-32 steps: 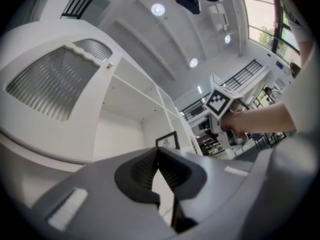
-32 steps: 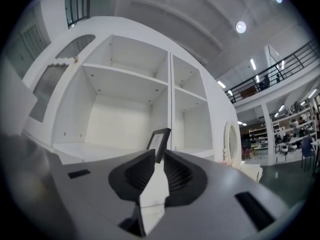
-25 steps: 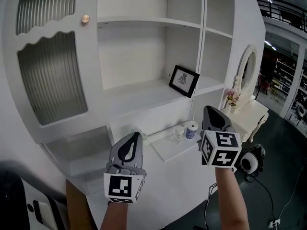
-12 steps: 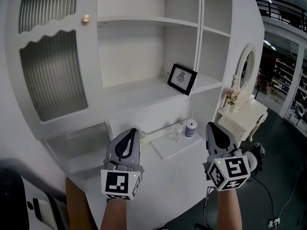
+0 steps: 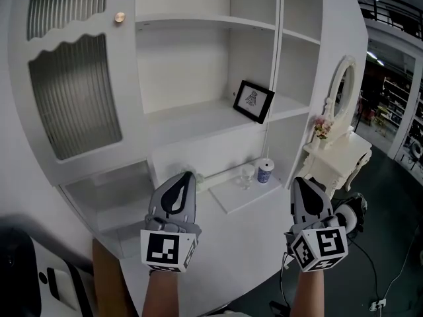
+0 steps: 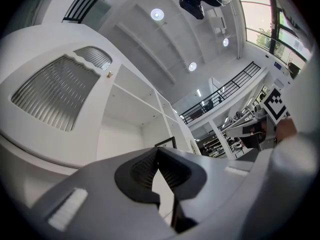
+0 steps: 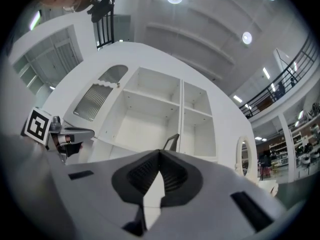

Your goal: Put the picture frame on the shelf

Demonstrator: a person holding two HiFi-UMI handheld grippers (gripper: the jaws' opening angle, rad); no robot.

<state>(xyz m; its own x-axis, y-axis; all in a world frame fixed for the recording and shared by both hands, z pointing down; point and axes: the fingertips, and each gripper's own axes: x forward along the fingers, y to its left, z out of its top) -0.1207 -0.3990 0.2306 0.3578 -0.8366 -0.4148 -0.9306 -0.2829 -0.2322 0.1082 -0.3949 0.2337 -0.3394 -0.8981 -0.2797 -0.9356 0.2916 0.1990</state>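
A black picture frame (image 5: 254, 101) with a small drawing stands leaning on the white shelf (image 5: 192, 119), at its right end beside the divider. Its top corner shows above the jaws in the left gripper view (image 6: 166, 143) and in the right gripper view (image 7: 171, 142). My left gripper (image 5: 187, 176) is low at the centre left, shut and empty, well below and in front of the shelf. Level with it at the right, my right gripper (image 5: 303, 181) is also shut with nothing in it.
The round white cabinet has a ribbed glass door (image 5: 76, 91) at left with a brass knob (image 5: 119, 17). On the lower ledge stand a clear glass (image 5: 246, 175) and a blue-and-white cup (image 5: 265, 171). A white vanity with an oval mirror (image 5: 340, 98) stands at right.
My right gripper has drawn back from the shelf and sunk lower and rightward in the head view. The left gripper has hardly moved. The frame stays on the shelf.
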